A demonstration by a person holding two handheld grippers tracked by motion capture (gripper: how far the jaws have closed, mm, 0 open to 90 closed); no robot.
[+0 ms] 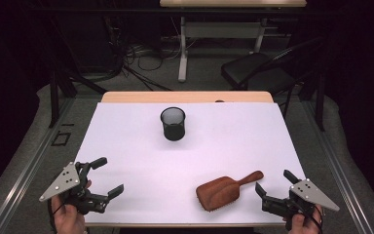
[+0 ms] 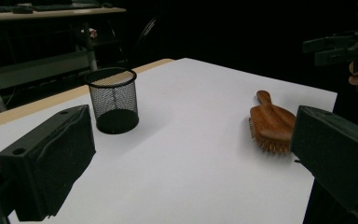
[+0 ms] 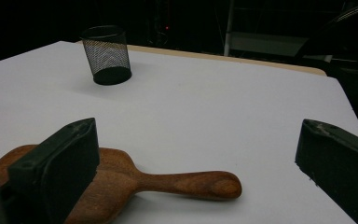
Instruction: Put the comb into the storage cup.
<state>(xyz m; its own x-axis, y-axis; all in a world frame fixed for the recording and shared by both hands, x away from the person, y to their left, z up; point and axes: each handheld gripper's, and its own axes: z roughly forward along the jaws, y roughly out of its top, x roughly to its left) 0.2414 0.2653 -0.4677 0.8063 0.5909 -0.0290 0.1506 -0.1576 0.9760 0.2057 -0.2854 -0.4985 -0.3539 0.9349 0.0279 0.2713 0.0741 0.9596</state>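
A wooden hairbrush [image 1: 225,191] lies bristles-down on the white tabletop [image 1: 141,146] near its front edge, right of the middle, with its handle pointing toward the right edge and slightly away from the person. The right claw [image 1: 273,187] hovers just beside the handle's end, at the front right corner of the tabletop, its jaws spread wide and holding nothing; in the right gripper view the hairbrush [image 3: 121,182] lies low between the two jaws, the broad head partly behind the left jaw and the handle stretching across the gap, touching neither. The left claw [image 1: 108,176] sits at the front left corner, well apart from the hairbrush, its jaws likewise spread wide and empty. A hand [image 1: 68,217] grips it from below at the front edge. A black mesh cup [image 1: 173,124] stands upright toward the far edge, about the middle of the tabletop's width, well apart from both claws and from the hairbrush. From the left gripper view the mesh cup [image 2: 112,100] stands beyond the left jaw, and the hairbrush [image 2: 271,123] shows its bristles facing down against the white surface.
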